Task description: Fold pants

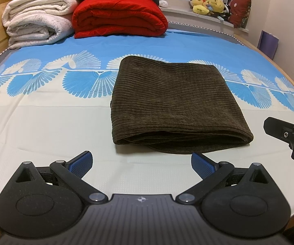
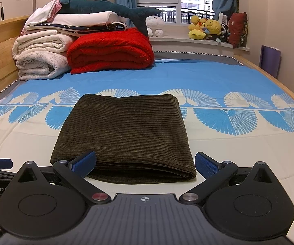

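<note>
Fingers of left gripper [image 1: 141,164] and right gripper [image 2: 145,164] spread apart, empty, just short of pants [image 1: 173,104]. Pants folded on bed [image 1: 44,122]; thick corduroy (soft, floppy, probably grippy), pinch layered near edge.

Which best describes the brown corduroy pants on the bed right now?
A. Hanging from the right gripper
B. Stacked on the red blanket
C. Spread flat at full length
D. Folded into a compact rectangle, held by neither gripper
D: the pants lie folded on the sheet, and both the left gripper and right gripper are open and empty.
</note>
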Demonstrator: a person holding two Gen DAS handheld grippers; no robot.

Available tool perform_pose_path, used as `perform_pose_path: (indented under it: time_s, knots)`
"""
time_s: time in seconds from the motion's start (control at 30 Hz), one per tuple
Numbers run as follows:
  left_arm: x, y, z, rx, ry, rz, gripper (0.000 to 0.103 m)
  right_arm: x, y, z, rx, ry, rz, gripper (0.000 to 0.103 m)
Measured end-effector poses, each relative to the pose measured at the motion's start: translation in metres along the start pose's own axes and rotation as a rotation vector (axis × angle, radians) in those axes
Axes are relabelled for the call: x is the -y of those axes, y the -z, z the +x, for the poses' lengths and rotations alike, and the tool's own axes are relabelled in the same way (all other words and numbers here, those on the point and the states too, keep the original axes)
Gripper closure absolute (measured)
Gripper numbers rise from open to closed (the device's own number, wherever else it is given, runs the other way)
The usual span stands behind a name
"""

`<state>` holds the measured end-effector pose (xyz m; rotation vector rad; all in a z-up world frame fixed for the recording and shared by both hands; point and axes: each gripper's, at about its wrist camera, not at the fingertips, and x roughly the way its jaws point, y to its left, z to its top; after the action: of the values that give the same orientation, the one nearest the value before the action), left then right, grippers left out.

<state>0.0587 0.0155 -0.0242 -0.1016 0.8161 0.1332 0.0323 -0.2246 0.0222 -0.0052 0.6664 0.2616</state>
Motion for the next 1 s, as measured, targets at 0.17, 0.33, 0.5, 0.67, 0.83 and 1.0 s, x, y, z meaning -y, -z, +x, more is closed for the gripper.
perform_pose_path:
  time_s: [0.17, 0.33, 0.5, 0.67, 0.83, 1.0]
  knots:
    - [0.0004, 0.0, 0.0001, 0.0, -0.001, -0.001, 0.0, 0.0001, -0.0002, -0.0001, -0.001, 0.0, -0.001, 0.001]
    - [0.0007, 0.0, 0.0, 0.001, 0.0, 0.0, 0.0, -0.0007, 0.0, 0.0002, -0.001, 0.0, 0.0, 0.001]
    - [0.0006, 0.001, 0.0011, -0.001, 0.005, 0.003, 0.0, -0.0003, -0.0002, 0.0003, 0.0, -0.001, -0.003, 0.001]
    - [0.0005, 0.0019, 0.0014, -0.002, 0.008, 0.009, 0.0, -0.0003, -0.0003, 0.0002, 0.0, -0.001, -0.004, 0.001]
    - [0.0, 0.0018, 0.0014, -0.002, 0.008, 0.01, 0.0, 0.0007, 0.0005, 0.0, 0.0, -0.004, -0.007, 0.001]
    - [-0.0008, 0.002, 0.0018, -0.003, 0.008, 0.01, 0.0, 0.0009, 0.0004, 0.0, 0.0, -0.005, -0.008, 0.001]
